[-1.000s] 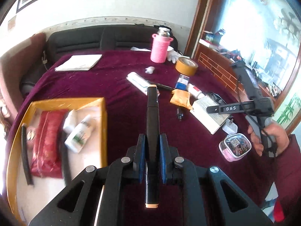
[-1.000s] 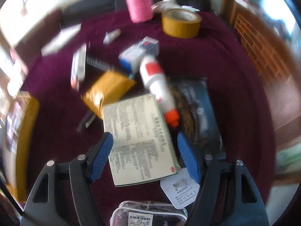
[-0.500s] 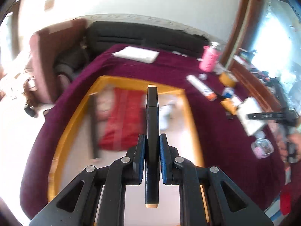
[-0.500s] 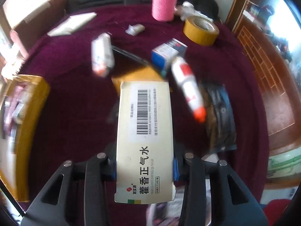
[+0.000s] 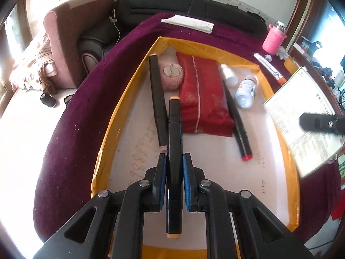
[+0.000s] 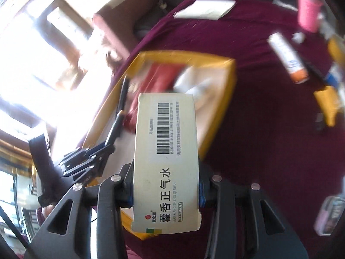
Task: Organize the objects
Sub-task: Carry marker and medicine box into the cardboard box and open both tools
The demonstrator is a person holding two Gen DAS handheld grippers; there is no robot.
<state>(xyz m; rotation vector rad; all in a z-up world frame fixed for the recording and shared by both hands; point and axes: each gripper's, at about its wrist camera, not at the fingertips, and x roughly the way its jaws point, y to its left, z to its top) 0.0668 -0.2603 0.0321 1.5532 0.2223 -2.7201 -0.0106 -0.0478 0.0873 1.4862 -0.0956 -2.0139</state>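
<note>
My left gripper (image 5: pixel 174 181) is shut on a black marker pen (image 5: pixel 174 142) with peach end caps and holds it over the yellow-rimmed tray (image 5: pixel 112 133). The tray holds a red packet (image 5: pixel 202 95), two more black markers (image 5: pixel 158 101), a pink pouch (image 5: pixel 171 75) and two small white bottles (image 5: pixel 245 88). My right gripper (image 6: pixel 166 192) is shut on a white medicine box (image 6: pixel 166 151) with a barcode, held above the tray's right side (image 6: pixel 228 90). The box also shows in the left wrist view (image 5: pixel 301 120).
A maroon cloth (image 5: pixel 71 129) covers the table. On it beyond the tray lie a toothpaste box (image 6: pixel 286 58), a pink cup (image 5: pixel 273 40), a yellow packet (image 6: pixel 327 105), white paper (image 5: pixel 189 22) and a clear case (image 6: pixel 330 215). Sofas stand behind.
My left gripper has carried the marker from over the cloth to low over the tray. My right gripper closed on the medicine box, lifted it and swung it left toward the tray.
</note>
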